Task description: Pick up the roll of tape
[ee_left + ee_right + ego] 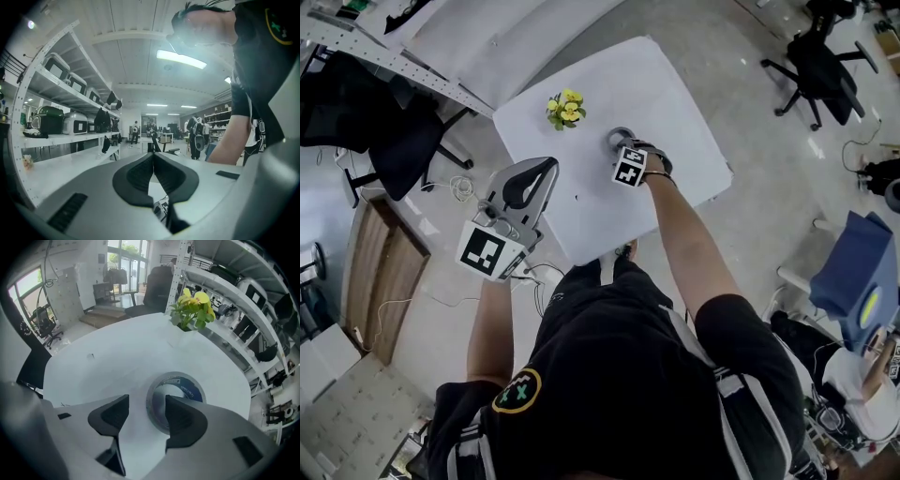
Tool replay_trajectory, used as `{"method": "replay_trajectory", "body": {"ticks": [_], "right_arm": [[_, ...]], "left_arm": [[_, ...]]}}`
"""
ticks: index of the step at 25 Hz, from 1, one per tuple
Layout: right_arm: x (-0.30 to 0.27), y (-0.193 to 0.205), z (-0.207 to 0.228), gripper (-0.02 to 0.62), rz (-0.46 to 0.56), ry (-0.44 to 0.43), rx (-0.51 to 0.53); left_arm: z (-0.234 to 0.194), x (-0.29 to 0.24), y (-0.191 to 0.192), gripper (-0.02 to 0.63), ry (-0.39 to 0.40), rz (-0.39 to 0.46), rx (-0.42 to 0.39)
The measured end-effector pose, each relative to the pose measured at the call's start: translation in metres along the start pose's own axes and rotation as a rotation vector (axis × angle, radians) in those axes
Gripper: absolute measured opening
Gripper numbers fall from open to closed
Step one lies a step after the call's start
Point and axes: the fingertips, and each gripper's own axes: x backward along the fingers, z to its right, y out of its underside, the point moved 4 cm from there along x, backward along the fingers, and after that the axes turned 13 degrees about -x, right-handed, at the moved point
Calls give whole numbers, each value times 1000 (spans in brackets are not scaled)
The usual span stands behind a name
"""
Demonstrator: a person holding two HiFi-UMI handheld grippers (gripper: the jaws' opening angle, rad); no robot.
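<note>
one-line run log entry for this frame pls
phase: pre-grasp | right gripper: open, straddling wall of roll of tape on table, one jaw in core | left gripper: shut, empty

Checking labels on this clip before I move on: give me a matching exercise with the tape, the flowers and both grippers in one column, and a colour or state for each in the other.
Things
1. roll of tape
2. flowers
3. left gripper
4. right gripper

Colours or states
A. fingers together, nothing between them
B. yellow, with green leaves
C. lying flat on the white table
D. fingers apart, one inside the roll's hole and one outside its wall

Pairs: 1-C; 2-B; 3-A; 4-D
</note>
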Motion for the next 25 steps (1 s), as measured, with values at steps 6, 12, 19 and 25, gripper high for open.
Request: {"method": "replay_trajectory", "body": {"ticks": [6,12,19,25], "right_arm": [[-11,5,1,227,-40,23,31],[-15,7,6,127,-94,56,116],[-12,8,0,67,-106,38,142],[2,-1,-4,64,-35,36,49]], "left_arm": [[2,-3,3,18,19,-6,2],[5,-4,5,18,28,-7,7],[11,-4,2,18,36,-4,6],[10,-1,-1,18,37,4,10]]}}
